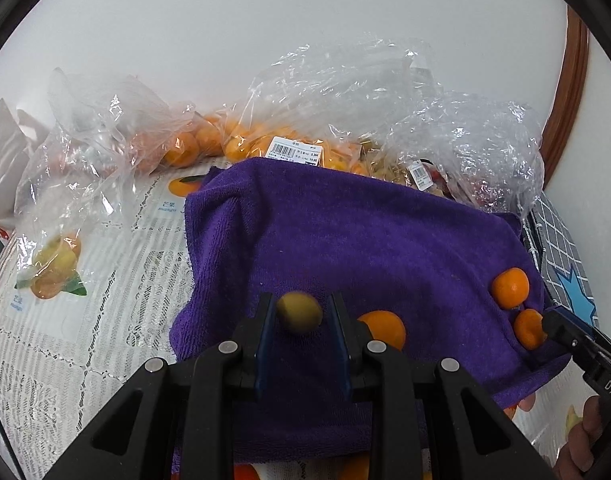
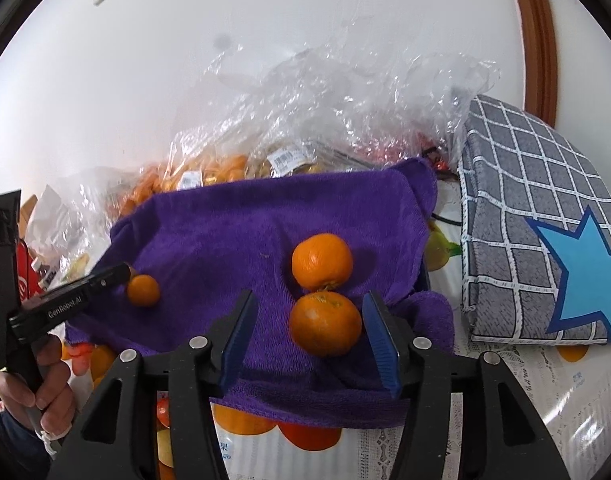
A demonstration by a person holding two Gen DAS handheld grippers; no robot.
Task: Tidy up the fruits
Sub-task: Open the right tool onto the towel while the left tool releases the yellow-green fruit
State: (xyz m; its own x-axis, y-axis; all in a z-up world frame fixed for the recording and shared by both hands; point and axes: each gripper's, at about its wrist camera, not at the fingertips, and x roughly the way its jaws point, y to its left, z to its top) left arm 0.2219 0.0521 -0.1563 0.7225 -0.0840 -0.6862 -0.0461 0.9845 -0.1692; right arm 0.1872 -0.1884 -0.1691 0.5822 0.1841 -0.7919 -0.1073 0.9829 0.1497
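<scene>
Purple towel (image 1: 345, 232) spread over the lace tablecloth (image 1: 85, 352), with the loose fruit on it. Between the fingers of the left gripper (image 1: 299, 300) — a small yellow-green fruit (image 1: 299, 314), a little blurred, seen over the near part of the towel. Fingers closed on it, one pad at each side. Right gripper (image 2: 311, 300) with fingers apart, not pressing on anything. Lower mandarin (image 2: 325, 326) lying between them on the towel, with a gap at both sides. Touching it from behind, a second mandarin (image 2: 322, 262). Smaller mandarin (image 2: 143, 290) apart to the left, just beside the tip of the left gripper. Behind the towel — clear plastic bags (image 1: 233, 136) with more orange fruit and price labels. Right of the towel, a grey checked cushion (image 2: 525, 200) with a blue star.
</scene>
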